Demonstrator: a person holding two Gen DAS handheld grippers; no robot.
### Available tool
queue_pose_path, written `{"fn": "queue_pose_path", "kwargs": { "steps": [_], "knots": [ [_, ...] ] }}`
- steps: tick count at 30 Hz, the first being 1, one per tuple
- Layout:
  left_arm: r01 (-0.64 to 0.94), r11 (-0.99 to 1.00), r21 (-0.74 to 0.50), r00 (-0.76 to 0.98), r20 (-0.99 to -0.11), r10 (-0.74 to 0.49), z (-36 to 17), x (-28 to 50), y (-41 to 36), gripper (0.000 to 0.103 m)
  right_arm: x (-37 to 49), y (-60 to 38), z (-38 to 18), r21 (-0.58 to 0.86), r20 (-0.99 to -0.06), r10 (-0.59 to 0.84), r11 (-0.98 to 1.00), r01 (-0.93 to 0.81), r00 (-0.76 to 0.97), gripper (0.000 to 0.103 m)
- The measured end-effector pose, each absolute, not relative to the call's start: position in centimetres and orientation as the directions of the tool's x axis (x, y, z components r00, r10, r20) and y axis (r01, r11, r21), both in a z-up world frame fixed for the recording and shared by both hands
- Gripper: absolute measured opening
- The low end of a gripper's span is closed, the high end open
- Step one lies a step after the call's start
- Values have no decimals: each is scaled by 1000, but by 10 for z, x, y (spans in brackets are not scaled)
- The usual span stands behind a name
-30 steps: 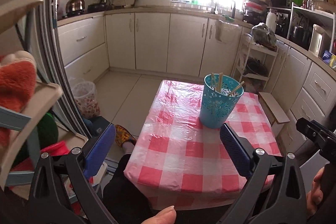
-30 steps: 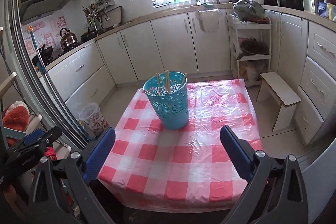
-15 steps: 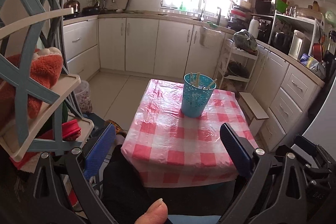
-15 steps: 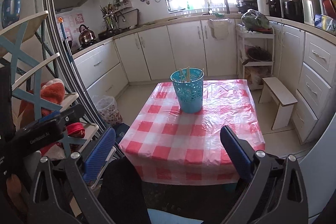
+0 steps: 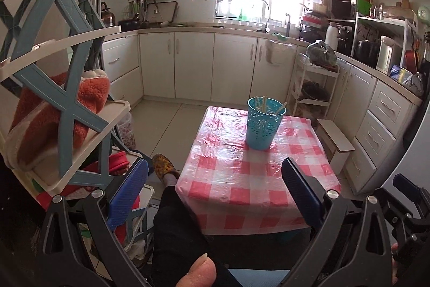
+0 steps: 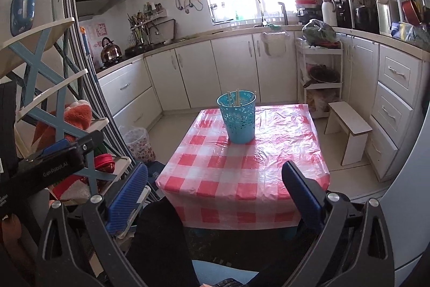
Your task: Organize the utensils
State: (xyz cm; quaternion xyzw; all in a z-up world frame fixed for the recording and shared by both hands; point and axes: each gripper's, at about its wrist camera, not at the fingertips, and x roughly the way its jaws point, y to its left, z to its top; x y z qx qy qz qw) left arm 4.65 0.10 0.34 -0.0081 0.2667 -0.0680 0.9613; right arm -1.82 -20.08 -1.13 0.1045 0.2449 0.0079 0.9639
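Two grippers, both spread wide and empty, held back at the near edge of the table. At far left, a plastic shelf rack with blue X-shaped braces and cream trays (image 5: 67, 109), a fuzzy orange cloth (image 5: 53, 120) bundled on one tray. Near it, the left gripper (image 5: 215, 187), jaws released, ribbed blue pad (image 5: 129, 195) on one black finger, smooth dark blue on the other. Between the fingers, a dark trouser leg (image 5: 177, 227) and a patterned slipper (image 5: 165, 166) on pale floor tiles. In the middle, a low square table under a glossy, wrinkled red-and-white checked plastic cloth (image 5: 242, 179). Toward its far side, upright, a teal perforated plastic cup, tapered and round (image 5: 263, 125), with several thin pale wooden chopsticks (image 5: 264, 104) leaning inside, tips above the rim. Well apart from both grippers. To the right, a small flat-topped white wooden stool (image 6: 349, 131) on the floor beside the table. In the right wrist view, the right gripper (image 6: 215, 187), likewise unclenched, nothing between its pads, with the teal cup (image 6: 237, 116) far ahead and centred.
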Motion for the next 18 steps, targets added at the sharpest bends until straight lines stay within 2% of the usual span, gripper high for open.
{"fn": "queue_pose_path", "kwargs": {
  "steps": [4, 7, 12, 15, 18],
  "knots": [
    [143, 989, -23, 864, -485, -136, 7, 31, -9, 96, -28, -194, -13, 181, -453, 57, 983, 29, 890, 96],
    [108, 994, 9, 878, -469, -92, 10, 29, -9, 96, -29, -193, -18, 177, -462, 54, 984, 32, 885, 96],
    [96, 995, 4, 895, -437, -85, 17, 24, 0, 95, -31, -189, -18, 162, -462, 42, 986, 38, 886, 96],
    [63, 997, 33, 894, -447, -42, 23, 25, -1, 95, -30, -191, -10, 180, -464, 64, 983, 24, 884, 96],
    [77, 997, -3, 886, -459, -70, 25, 21, -1, 95, -30, -184, -3, 165, -471, 66, 986, 15, 879, 96]
  ]
}}
